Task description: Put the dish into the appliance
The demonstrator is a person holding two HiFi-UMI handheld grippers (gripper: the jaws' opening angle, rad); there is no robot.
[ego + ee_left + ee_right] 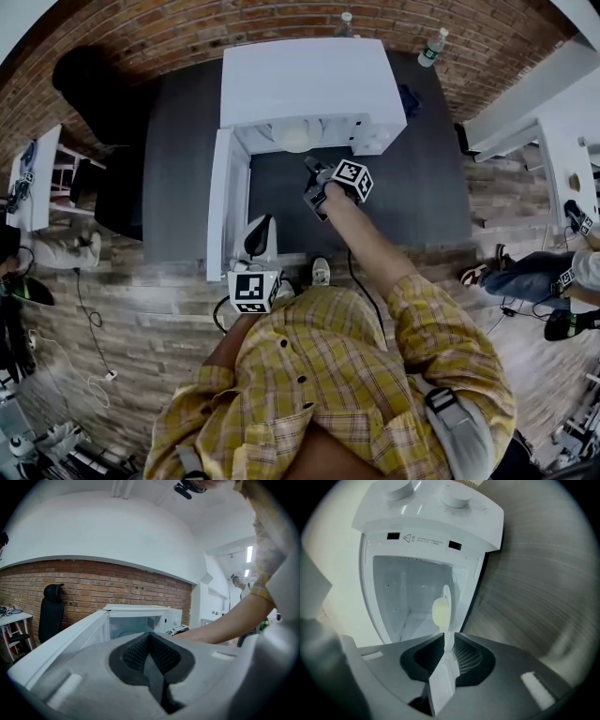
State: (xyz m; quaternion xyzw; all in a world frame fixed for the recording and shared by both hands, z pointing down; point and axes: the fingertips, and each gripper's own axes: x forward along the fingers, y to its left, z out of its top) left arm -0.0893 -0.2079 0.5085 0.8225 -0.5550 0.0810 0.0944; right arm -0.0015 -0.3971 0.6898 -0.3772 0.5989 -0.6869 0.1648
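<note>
Appliance [309, 80]: white box, standing by the far edge of a dark grey surface [183, 159]. Door [228, 202] swung fully open, reaching toward the near edge on the left side.

Dish [440, 611]: pale, round, at the mouth of the open cavity and close to its right wall. Seen edge-on in the right gripper view. Whether it touches the cavity floor cannot be told.

Right gripper [449, 637]: arm stretched toward the opening, fingers clenched on the dish's rim.

Left gripper [150, 637]: held low beside the open door, near the surface's near edge. Fingers pressed together with nothing between them. It faces the appliance's open side, with the brick wall [93, 588] behind.

Bottle [433, 47]: upright at the surface's far right corner.
</note>
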